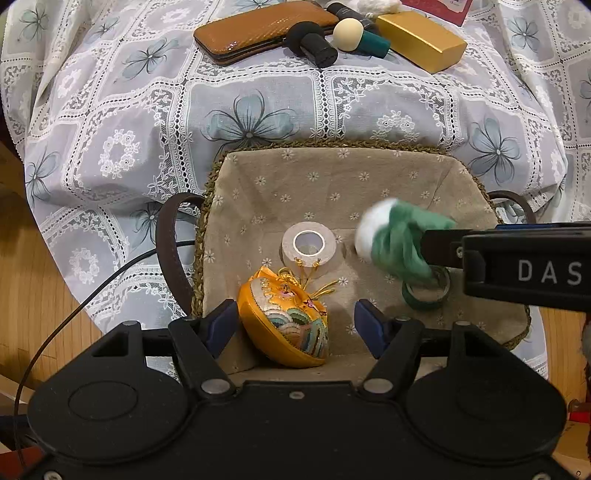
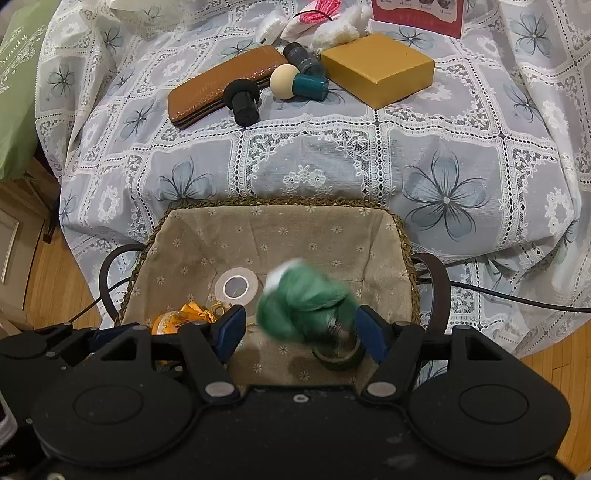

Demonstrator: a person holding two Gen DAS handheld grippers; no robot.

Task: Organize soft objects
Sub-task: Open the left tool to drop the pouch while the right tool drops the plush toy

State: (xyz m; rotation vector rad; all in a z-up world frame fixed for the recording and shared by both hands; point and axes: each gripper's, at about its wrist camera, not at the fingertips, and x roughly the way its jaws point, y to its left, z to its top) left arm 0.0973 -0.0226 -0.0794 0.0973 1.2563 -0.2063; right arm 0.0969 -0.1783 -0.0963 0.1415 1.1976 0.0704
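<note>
Even indoor light, soft shadows, fisheye bending at edges, green plush toy blurred, perhaps by motion

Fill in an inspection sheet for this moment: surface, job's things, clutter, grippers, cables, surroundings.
Surface: lace floral tablecloth, rumpled at the edges.
Job's things: lined woven basket holds an orange embroidered pouch, a pale tape roll and a dark green tape roll; a blurred green and white soft item is over the basket, apparently dropping.
Clutter: brown wallet, black sponge applicator, cream-tipped teal applicator, gold box, white fluffy item at the far edge.
Grippers: left gripper open beside the pouch; right gripper open, soft item between its fingers, unpressed.
Cables: black cable across the cloth.
Surroundings: wooden floor, green bag.
</note>
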